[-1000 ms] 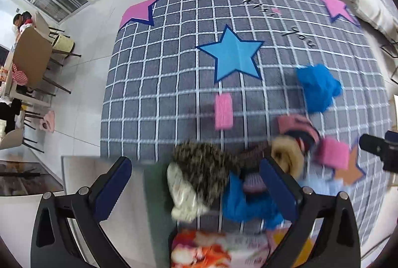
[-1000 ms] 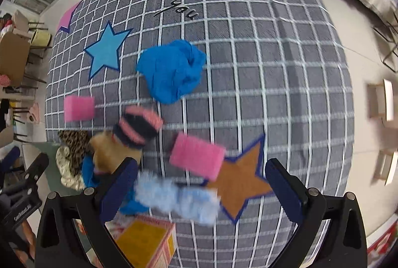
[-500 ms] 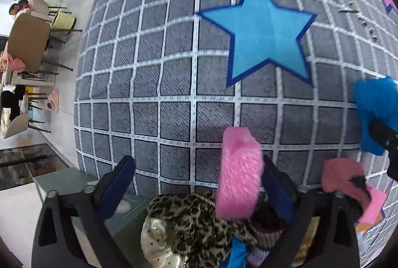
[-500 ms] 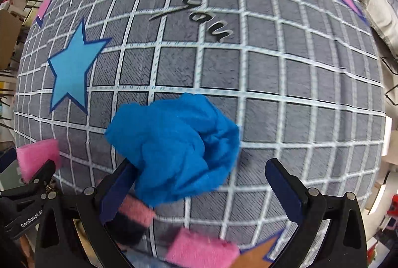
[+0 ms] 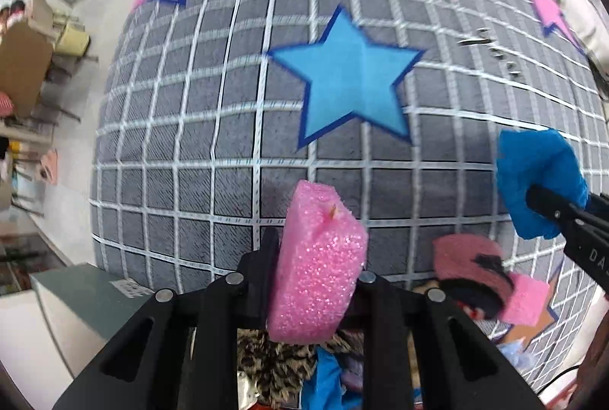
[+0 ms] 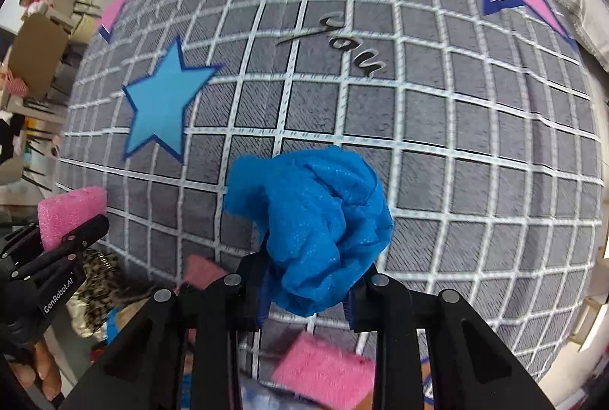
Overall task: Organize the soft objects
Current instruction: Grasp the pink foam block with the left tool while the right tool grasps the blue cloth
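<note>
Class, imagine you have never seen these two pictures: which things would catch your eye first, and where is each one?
First comes the pink sponge, pinched in the left gripper low in the left wrist view. Equally loud is the crumpled blue cloth clamped in the right gripper. Behind both lies the grey checked blanket with its big blue star.

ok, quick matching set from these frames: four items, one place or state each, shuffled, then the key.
Items:
1. pink sponge
2. blue cloth
3. blue star
4. leopard-print fabric

States:
A. printed on the grid rug
B. clamped in the right gripper
C. in the pile below the left gripper
D. clamped in the left gripper

Pairs: 1-D, 2-B, 3-A, 4-C
</note>
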A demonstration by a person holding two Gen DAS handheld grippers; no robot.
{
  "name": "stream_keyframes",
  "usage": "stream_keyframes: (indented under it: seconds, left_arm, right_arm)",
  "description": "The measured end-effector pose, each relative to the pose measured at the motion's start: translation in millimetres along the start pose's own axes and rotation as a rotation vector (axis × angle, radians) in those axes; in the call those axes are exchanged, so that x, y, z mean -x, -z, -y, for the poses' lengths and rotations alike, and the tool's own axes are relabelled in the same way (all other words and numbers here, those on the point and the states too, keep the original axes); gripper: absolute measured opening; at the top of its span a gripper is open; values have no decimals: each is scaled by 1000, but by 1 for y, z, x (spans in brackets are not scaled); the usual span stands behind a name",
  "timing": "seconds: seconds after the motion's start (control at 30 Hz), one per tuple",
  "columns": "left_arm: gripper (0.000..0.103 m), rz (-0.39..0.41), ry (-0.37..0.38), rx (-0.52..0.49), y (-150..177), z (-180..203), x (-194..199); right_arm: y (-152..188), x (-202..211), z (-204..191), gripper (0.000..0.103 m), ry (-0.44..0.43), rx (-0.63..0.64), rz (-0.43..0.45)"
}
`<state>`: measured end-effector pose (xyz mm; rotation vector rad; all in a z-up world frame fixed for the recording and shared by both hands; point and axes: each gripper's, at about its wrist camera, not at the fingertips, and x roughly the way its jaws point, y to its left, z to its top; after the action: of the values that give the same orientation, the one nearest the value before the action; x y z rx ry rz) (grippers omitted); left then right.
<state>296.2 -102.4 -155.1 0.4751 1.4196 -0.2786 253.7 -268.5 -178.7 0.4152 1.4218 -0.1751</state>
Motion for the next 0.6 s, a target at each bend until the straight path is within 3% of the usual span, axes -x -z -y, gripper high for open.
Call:
stream_keyframes:
  seconds: [0.23, 0.37, 0.6]
  left_arm:
    - [25, 94, 49, -108, 21, 30, 56]
    - [25, 137, 92, -180, 40, 58, 83]
    - [25, 204, 186, -372, 96, 112, 129]
  right_arm:
    - [32, 55, 23, 31, -13, -50, 50]
    - [75, 93, 59, 31, -10, -82, 80]
    - [153, 125, 69, 31, 25, -186, 128]
